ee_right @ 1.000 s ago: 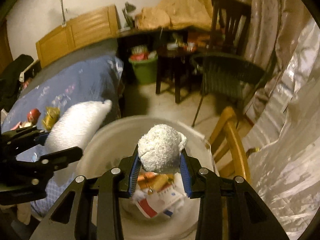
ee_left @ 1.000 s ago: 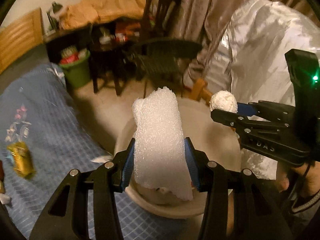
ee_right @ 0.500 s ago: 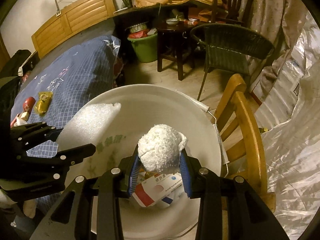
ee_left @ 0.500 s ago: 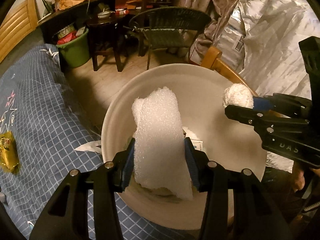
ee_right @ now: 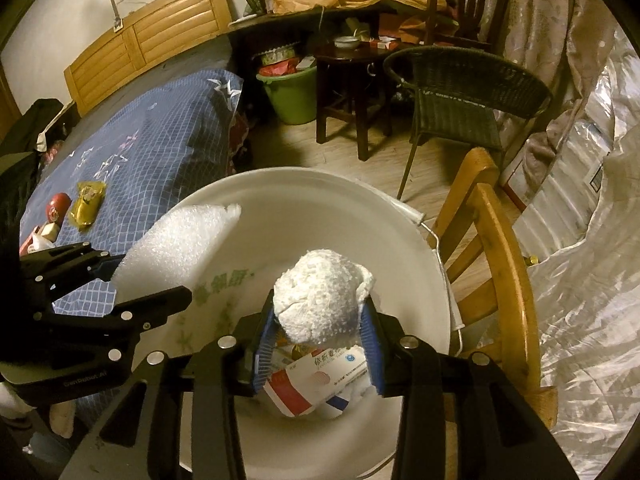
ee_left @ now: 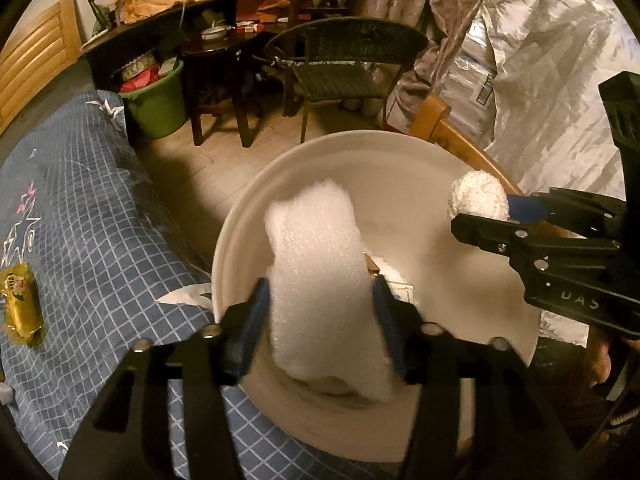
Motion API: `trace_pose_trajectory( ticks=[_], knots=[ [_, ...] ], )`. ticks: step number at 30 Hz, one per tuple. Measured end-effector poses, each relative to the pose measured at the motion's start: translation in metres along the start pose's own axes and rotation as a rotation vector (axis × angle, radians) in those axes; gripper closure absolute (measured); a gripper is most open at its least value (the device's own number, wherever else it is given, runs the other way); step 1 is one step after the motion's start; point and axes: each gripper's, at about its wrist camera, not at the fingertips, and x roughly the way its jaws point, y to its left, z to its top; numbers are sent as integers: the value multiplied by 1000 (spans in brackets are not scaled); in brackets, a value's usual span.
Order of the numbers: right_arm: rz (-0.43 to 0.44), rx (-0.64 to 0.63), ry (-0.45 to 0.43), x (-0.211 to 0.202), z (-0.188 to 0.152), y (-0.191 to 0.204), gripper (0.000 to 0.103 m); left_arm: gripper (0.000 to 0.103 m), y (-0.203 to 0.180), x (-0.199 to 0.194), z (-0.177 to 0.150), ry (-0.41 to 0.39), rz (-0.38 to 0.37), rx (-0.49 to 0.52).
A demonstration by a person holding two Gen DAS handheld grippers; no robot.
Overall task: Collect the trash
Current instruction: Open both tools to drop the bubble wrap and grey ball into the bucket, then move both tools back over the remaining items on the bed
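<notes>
- My left gripper [ee_left: 320, 312] is clamped on a foam sheet [ee_left: 320, 280]; its blue pads press the sheet's two sides and the top of the sheet stands up past the fingers.
- My right gripper [ee_right: 320, 344] is closed on a wad [ee_right: 322, 300] of white paper, pinched between both pads.
- Both loads hang over the open mouth of the white bucket [ee_right: 344, 200], inside its rim in both views. A carton [ee_right: 316, 380] and other scraps already lie at the bottom.
- The step in hand, as I judge it, is the drop. I'd open each jaw fully rather than a crack, since the foam is light and may cling to a pad.
- I'd release the wad first: it is compact and should fall straight.
- The foam is the risk. It is long and floppy, and its upper end leans toward the rim on the bed [ee_left: 100, 240] side in the right view. I'd tip the left gripper downward so that the sheet points into the bucket before letting go.
- I'd keep the two grippers apart during release; the right fingers [ee_left: 520, 236] sit just beside the foam in the left view.
- More litter waits on the bed: a gold wrapper [ee_right: 86, 200] and a red can [ee_right: 58, 205].
</notes>
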Motion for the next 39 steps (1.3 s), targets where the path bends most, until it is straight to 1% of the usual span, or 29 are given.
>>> trace_pose_trajectory(
  ticks=[1,2,20,25,27,31,35,39],
  knots=[
    [1,7,-13,-2,0,-1,40,30,0,-1,0,-9,7,-3],
    [2,11,-17,-3,1,-1,39,29,1,-2,0,-13,9,-4],
    [14,30,-44,-16,-1,-4,39,29,-1,-11,-4,-22,9,-4],
    [24,27,-76,-30,-2,4,39,29,2,-21,-9,-33,4,-3],
    [30,20,-104,-41,-4,11,39,29,4,-28,-13,-40,-2,-3],
    [52,0,-193,-67,-10,39,38,29,10,-45,-24,-62,-10,-5],
    [84,-28,-268,-88,-21,74,32,28,19,-66,-41,-90,0,-4],
    [127,-47,-347,-106,-33,118,27,26,42,-94,-62,-128,15,-33]
  ],
)
